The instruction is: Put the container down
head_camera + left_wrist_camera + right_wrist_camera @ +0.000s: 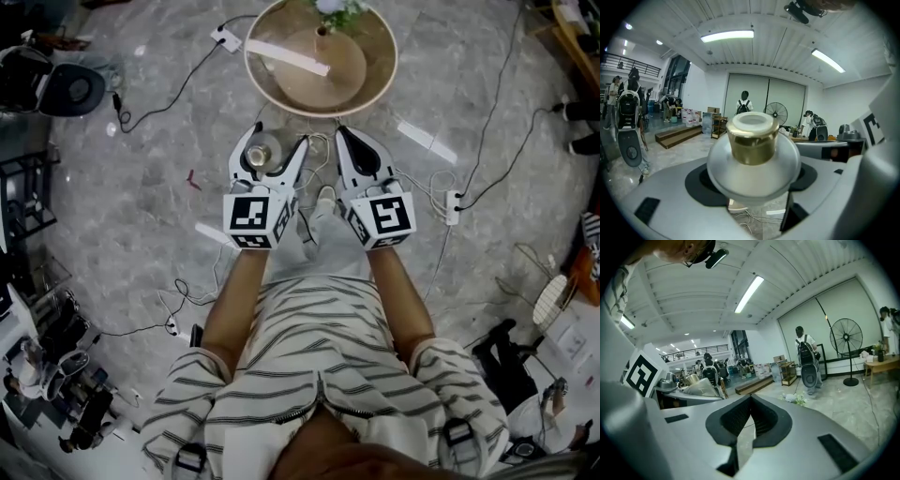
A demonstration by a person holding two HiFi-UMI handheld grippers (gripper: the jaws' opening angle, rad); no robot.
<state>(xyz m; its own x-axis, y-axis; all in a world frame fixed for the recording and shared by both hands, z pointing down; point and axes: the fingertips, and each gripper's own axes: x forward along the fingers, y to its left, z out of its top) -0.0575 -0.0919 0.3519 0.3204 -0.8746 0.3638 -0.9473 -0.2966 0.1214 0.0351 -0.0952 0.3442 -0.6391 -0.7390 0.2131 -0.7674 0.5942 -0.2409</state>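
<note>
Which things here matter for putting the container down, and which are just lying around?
Job: container, held in left tongs; round table, likely landing spot.
Lying about: right tongs, shut and empty; vase; floor cables; power strip.

Round wooden table [375, 80] far centre, with a vase [322, 42] of flowers and a white strip [286, 56] on it. Grey marble floor [141, 197] strewn with cables. One power strip [226, 38] just left of table, another [452, 207] at right. Fan [776, 113] and backpack person [744, 105] far back.
</note>
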